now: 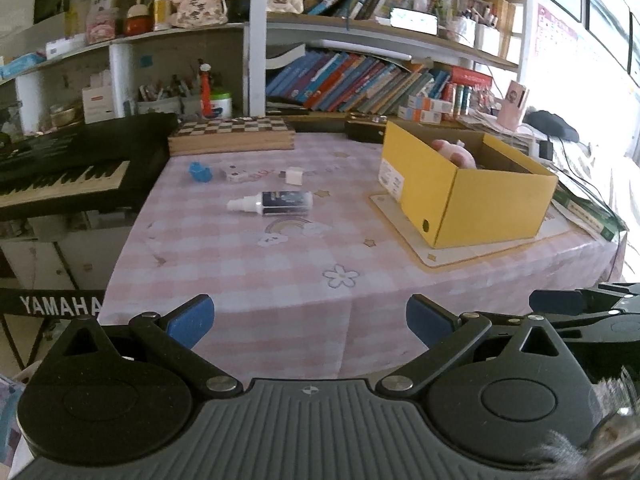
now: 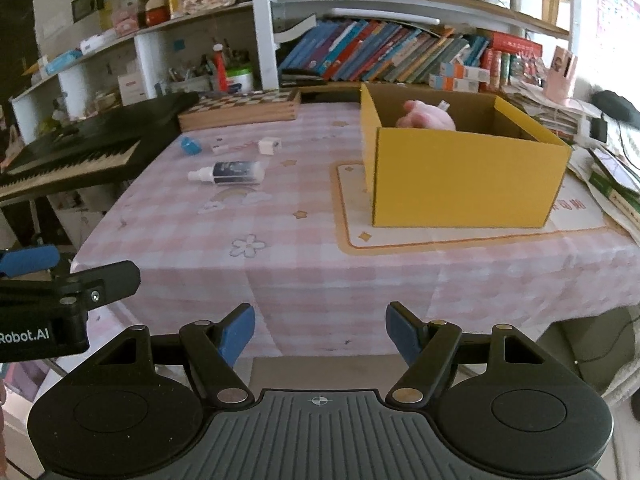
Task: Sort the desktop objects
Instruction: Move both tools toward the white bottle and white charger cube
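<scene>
A spray bottle point(image 1: 276, 203) point(image 2: 228, 173) lies on its side on the pink checked tablecloth point(image 1: 280, 272). Behind it sit a small blue object point(image 1: 199, 172) point(image 2: 189, 145), a small white packet point(image 1: 236, 175) point(image 2: 219, 144) and a white plug cube point(image 1: 295, 176) point(image 2: 269, 145). An open yellow cardboard box point(image 1: 460, 192) point(image 2: 464, 178) on the right holds a pink soft toy point(image 1: 456, 152) point(image 2: 426, 117). My left gripper point(image 1: 310, 322) hovers open over the table's near edge with nothing between its blue pads. My right gripper point(image 2: 320, 334) is open and empty too, short of the near edge.
A black keyboard point(image 1: 68, 168) stands left of the table. A wooden chessboard case point(image 1: 232, 134) lies at the back. Crowded bookshelves point(image 1: 360, 80) rise behind. A paper mat point(image 2: 460, 236) lies under the box. Books and cables pile up at the right.
</scene>
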Demonstrator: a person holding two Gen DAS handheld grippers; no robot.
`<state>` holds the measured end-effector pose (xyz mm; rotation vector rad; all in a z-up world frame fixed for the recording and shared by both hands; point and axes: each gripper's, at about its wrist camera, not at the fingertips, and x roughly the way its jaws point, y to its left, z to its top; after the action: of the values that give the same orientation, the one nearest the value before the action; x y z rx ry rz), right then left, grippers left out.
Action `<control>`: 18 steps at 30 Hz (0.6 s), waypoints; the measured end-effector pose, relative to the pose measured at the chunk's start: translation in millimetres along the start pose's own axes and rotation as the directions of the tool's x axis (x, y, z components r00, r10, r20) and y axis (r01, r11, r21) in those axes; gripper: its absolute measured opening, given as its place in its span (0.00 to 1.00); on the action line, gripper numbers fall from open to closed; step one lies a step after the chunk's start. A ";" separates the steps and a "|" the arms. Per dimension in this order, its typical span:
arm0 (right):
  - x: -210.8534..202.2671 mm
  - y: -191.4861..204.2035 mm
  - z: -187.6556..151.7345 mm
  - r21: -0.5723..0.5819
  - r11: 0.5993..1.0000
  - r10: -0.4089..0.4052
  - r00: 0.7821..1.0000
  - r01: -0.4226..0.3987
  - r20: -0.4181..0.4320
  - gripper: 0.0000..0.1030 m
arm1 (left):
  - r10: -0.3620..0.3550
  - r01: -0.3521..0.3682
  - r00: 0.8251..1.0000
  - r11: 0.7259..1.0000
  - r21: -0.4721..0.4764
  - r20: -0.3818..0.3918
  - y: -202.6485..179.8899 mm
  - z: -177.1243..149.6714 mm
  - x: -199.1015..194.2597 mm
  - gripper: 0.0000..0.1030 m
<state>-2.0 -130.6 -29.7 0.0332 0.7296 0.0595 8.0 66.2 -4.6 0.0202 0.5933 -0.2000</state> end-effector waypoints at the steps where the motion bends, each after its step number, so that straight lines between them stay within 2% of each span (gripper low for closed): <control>1: 0.7 2.2 0.7 -0.004 1.000 0.003 1.000 -0.003 0.000 0.72 | 0.003 -0.003 1.000 1.000 -0.003 0.002 2.1 0.1 -0.5 1.00; 18: 10.8 32.6 9.7 -0.066 0.995 0.076 0.997 -0.076 0.002 0.72 | 0.061 -0.060 0.998 0.997 -0.037 0.025 26.7 1.2 -10.4 1.00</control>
<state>11.1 -97.4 -28.0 -0.0022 0.7218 0.1559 5.4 94.2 1.1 0.0002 0.5699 -0.1302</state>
